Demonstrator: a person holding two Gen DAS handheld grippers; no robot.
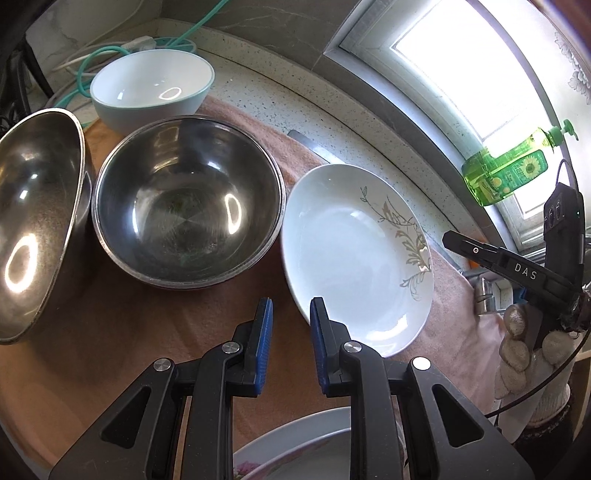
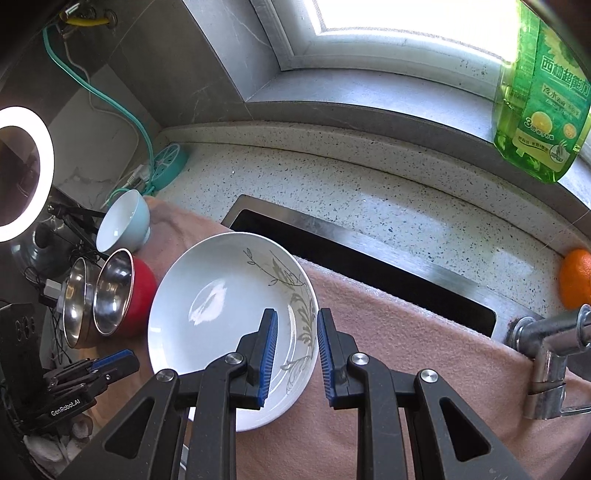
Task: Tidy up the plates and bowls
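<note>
My left gripper (image 1: 291,314) (marked GenRobot.AI) and right gripper (image 2: 297,328) (DAS) both hang slightly parted, holding nothing, above the leaf-patterned plate (image 2: 221,306) on the pink towel (image 2: 406,354) over speckled counter (image 2: 332,184) below the window (image 2: 406,14).

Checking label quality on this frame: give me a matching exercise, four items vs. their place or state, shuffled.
Items:
1. white plate with grey leaf pattern
2. pale blue ceramic bowl
3. green dish soap bottle
4. orange fruit

Places:
A. on the window ledge
B. on the speckled counter by the metal tap
C. on the pink towel, under the right gripper
D. behind the steel bowls, near the teal cable

Pairs: 1-C, 2-D, 3-A, 4-B
</note>
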